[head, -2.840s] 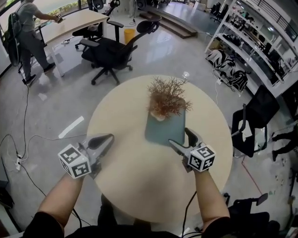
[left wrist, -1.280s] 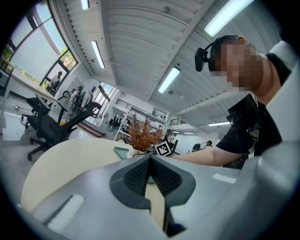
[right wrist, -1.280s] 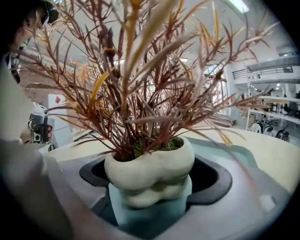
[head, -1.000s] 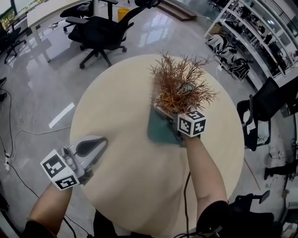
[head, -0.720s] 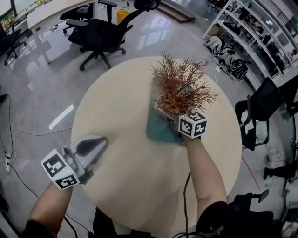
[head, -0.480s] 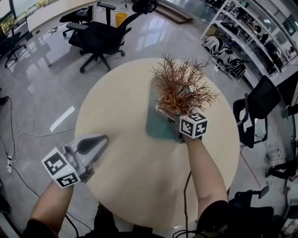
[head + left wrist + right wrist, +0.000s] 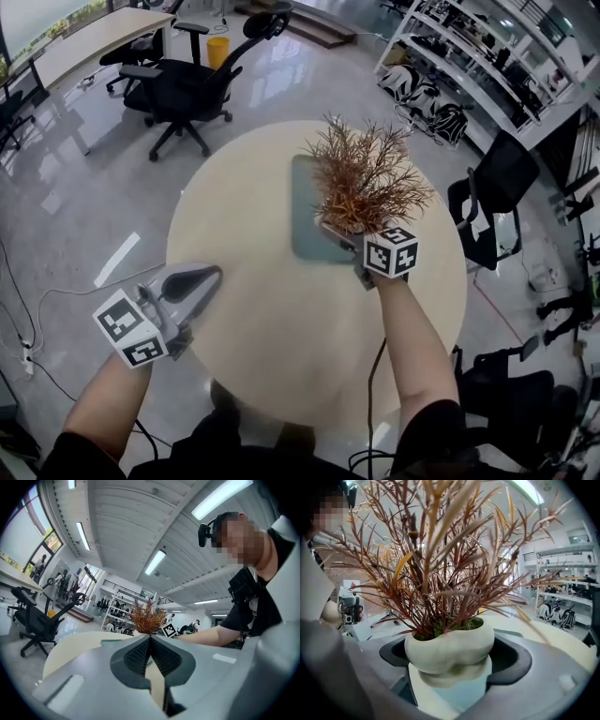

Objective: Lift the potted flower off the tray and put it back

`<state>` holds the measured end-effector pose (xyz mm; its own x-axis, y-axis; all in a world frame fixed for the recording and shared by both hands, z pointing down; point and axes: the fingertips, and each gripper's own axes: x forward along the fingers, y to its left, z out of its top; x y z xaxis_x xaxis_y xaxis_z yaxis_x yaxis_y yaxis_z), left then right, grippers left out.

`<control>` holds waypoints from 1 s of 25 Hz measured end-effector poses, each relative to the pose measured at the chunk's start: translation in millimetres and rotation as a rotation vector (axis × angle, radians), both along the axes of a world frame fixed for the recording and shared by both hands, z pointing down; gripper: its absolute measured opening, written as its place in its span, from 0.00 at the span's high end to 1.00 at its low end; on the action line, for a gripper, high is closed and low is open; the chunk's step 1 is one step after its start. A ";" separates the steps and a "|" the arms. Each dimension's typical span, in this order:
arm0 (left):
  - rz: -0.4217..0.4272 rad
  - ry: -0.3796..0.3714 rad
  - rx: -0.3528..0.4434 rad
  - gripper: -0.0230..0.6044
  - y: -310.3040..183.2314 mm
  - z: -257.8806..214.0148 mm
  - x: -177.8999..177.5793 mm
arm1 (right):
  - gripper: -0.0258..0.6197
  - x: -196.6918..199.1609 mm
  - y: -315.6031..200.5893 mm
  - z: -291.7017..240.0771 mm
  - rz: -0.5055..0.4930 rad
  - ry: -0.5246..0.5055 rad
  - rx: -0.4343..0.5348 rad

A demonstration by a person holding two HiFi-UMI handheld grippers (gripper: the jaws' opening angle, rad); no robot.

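Potted flower (image 7: 364, 183) | upright, clamped in right gripper (image 7: 354, 246) jaws, raised | tray (image 7: 305, 217) below, toward its left | left gripper (image 7: 200, 278) jaws together, empty, well apart

We take the round pale table (image 7: 272, 319) as our mark. Beyond its far left edge we see a black office chair (image 7: 183, 89) on the grey floor (image 7: 75, 187). Farther out that way is a long light desk (image 7: 89, 42), with a yellow bin (image 7: 217, 52) near it. Past the table's far right side stand white shelves (image 7: 487, 47), with bags (image 7: 427, 94) heaped at their foot. Just off its right edge is another black chair (image 7: 492, 187). Left of the table a white strip (image 7: 117, 260) lies on the floor, and thin cables (image 7: 66, 286) trail toward a power strip (image 7: 26, 349).
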<state>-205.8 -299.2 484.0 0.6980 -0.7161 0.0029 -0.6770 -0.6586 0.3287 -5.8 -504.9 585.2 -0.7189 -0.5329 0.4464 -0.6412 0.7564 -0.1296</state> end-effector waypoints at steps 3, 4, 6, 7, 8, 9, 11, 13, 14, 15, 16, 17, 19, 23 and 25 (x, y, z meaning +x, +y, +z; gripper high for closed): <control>0.059 -0.009 -0.002 0.97 8.4 -1.6 -0.6 | 0.18 1.9 20.4 -13.1 0.036 -0.015 0.006; 0.075 -0.010 -0.003 0.97 9.9 -2.7 -0.7 | 0.18 5.6 24.8 -15.9 0.053 -0.022 0.008; 0.099 -0.006 -0.006 0.97 12.3 -4.9 0.3 | 0.18 12.1 35.6 -21.9 0.079 -0.032 0.009; 0.109 -0.003 -0.008 0.97 14.0 -5.6 1.7 | 0.18 16.2 41.6 -23.0 0.090 -0.034 0.007; 0.118 -0.001 -0.010 0.97 16.5 -6.1 3.6 | 0.18 21.1 48.0 -22.3 0.100 -0.032 0.004; 0.128 -0.001 -0.011 0.97 19.8 -6.6 6.0 | 0.18 24.6 55.6 -21.9 0.105 -0.028 0.001; 0.145 0.001 -0.010 0.97 27.1 -8.5 12.2 | 0.18 28.2 72.7 -23.8 0.104 -0.017 -0.001; 0.157 0.008 -0.008 0.97 34.8 -10.1 19.8 | 0.18 35.3 87.6 -24.0 0.112 -0.014 -0.002; 0.162 0.012 -0.008 0.97 39.5 -10.0 24.7 | 0.18 40.4 94.8 -23.0 0.117 -0.014 -0.003; 0.165 0.016 -0.007 0.97 44.9 -9.4 30.7 | 0.18 46.2 102.1 -21.3 0.120 -0.013 -0.004; 0.167 0.019 -0.007 0.97 50.8 -8.6 37.6 | 0.18 52.6 109.2 -19.3 0.121 -0.010 -0.004; 0.167 0.021 -0.006 0.97 57.1 -8.2 45.0 | 0.18 59.2 116.0 -16.9 0.120 -0.005 -0.005; 0.168 0.024 -0.006 0.97 70.0 -9.0 58.2 | 0.18 72.5 128.6 -10.3 0.123 0.005 -0.012; 0.164 0.029 -0.009 0.97 95.3 -13.4 73.4 | 0.18 86.2 154.8 -4.8 0.123 0.007 -0.022; 0.156 0.031 -0.008 0.97 107.4 -13.9 80.1 | 0.18 88.1 170.1 -2.5 0.117 -0.002 -0.026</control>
<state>-125.7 -191.8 470.1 0.8006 -0.5990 -0.0149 -0.5561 -0.7521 0.3538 82.3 -334.7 582.6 -0.6535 -0.6010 0.4601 -0.7243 0.6731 -0.1497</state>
